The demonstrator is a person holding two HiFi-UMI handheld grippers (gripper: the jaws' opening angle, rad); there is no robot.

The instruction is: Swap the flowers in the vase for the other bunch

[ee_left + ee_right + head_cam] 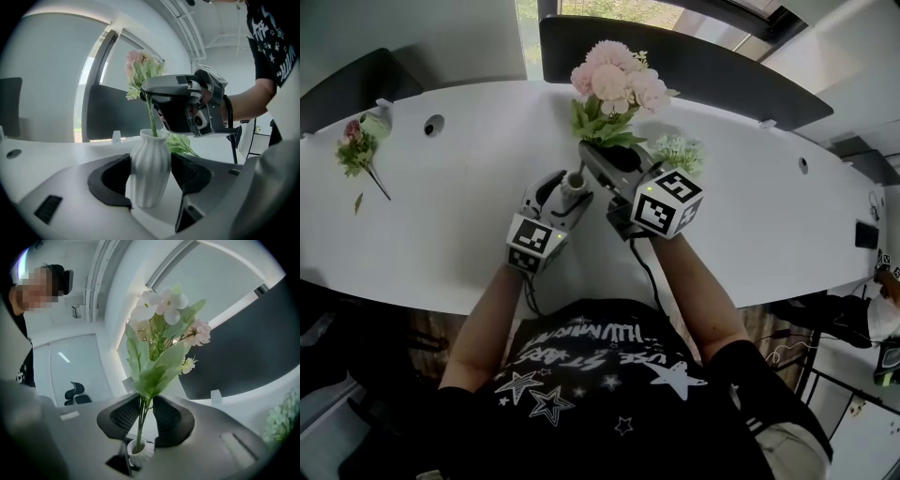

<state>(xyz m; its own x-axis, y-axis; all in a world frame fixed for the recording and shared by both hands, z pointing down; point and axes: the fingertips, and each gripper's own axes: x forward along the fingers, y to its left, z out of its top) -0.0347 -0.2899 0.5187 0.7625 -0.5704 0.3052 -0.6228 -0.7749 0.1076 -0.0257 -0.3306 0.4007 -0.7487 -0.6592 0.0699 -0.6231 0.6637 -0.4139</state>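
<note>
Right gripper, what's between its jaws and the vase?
In the right gripper view, only the flower stems: they pass between the pads of the right gripper and run straight down into the vase just below.

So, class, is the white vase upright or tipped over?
Upright: the white vase sits base down, mouth up, with the flower stems running down into it.

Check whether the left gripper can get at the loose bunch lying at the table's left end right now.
Probably not yet: the left gripper is clamped on the white vase. The table toward the loose bunch lies open, so releasing should free the way.
</note>
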